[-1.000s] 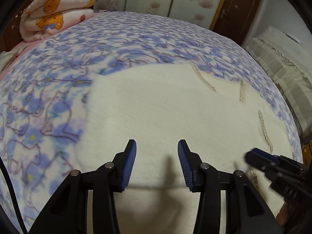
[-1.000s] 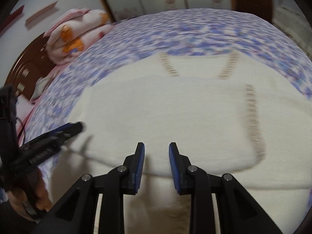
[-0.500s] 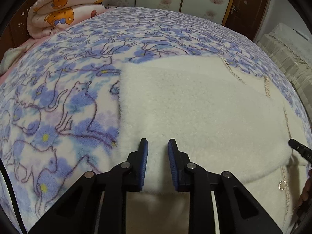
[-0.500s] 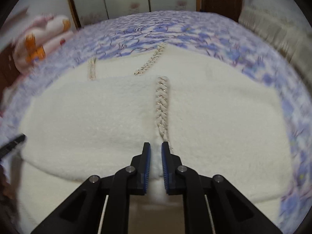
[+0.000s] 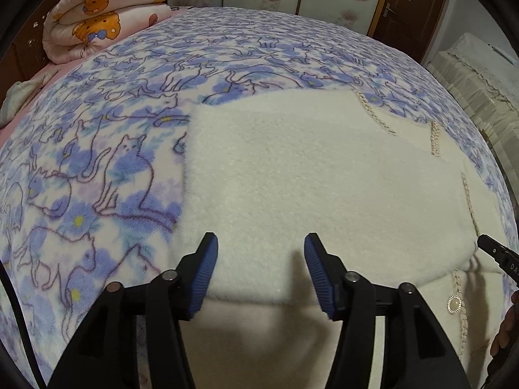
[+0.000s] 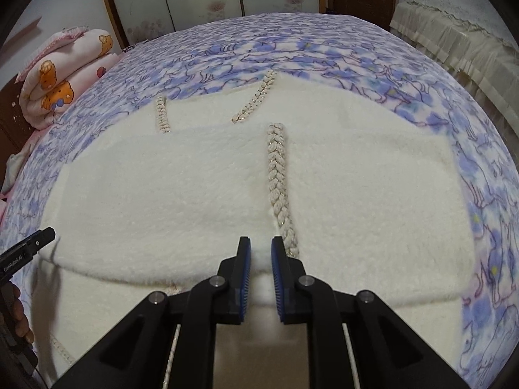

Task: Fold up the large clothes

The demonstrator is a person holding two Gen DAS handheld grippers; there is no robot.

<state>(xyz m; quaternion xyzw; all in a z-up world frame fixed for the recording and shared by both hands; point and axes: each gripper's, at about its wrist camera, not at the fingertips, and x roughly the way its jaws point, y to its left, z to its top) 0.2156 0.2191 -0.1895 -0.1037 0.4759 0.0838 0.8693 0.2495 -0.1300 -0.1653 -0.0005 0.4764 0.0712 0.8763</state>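
Observation:
A cream fleece garment [image 5: 308, 178] with braided trim [image 6: 277, 175] lies folded over itself on the bed. The folded layer's near edge runs across just in front of both grippers. My left gripper [image 5: 261, 259] hovers over that edge. Its jaws are opening and stand well apart, with the fleece below them and not pinched. My right gripper [image 6: 261, 253] is at the same edge beside the lower end of the braid. Its jaws are nearly together with a tuft of fleece [image 6: 178, 194] filling the gap, and they are starting to open. A round button [image 5: 454, 303] shows on the lower layer.
The bed is covered by a blue cat-print blanket [image 5: 97, 178]. A rolled bear-print quilt [image 5: 107, 16] sits at the far left corner. A cream-covered piece of furniture [image 5: 480, 77] stands to the right of the bed. Wardrobe doors and a brown door line the back wall.
The left jaws narrowed over the fold edge, then spread wide again. The right gripper slid right along the edge to the braid and closed on the fleece.

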